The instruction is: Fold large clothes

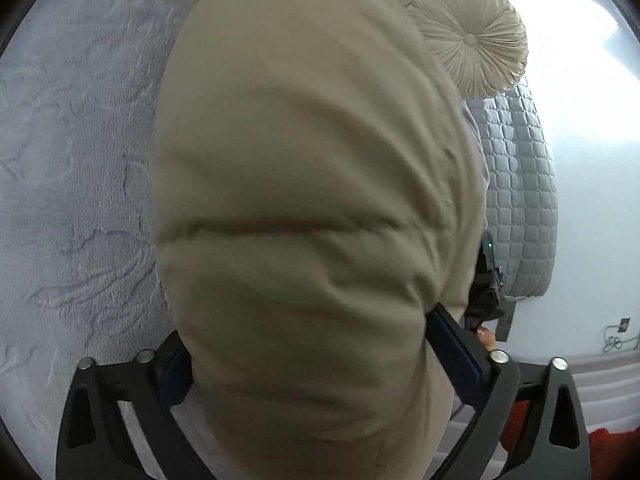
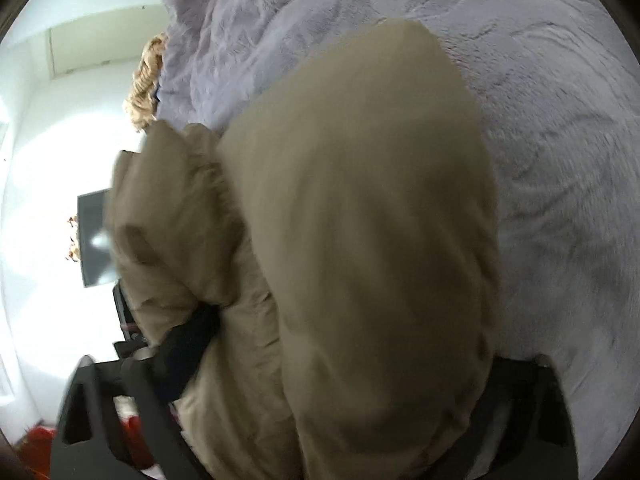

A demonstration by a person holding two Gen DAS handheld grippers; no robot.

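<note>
1. Puffer jacket [image 1: 312, 200], beige and padded, bulges up between the left gripper [image 1: 316, 364] fingers, which pinch its bulk above the grey plush blanket [image 1: 80, 160].
2. Right gripper [image 2: 320, 380] likewise clamps the jacket [image 2: 360, 220]; a round cushion [image 1: 468, 36] lies beyond.

left gripper [image 1: 320, 360]: clamped, full | right gripper [image 2: 340, 380]: clamped, full

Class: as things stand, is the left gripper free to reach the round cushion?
Probably not. The left gripper is clamped on the puffy tan coat, which bulges between it and the round cushion.
</note>
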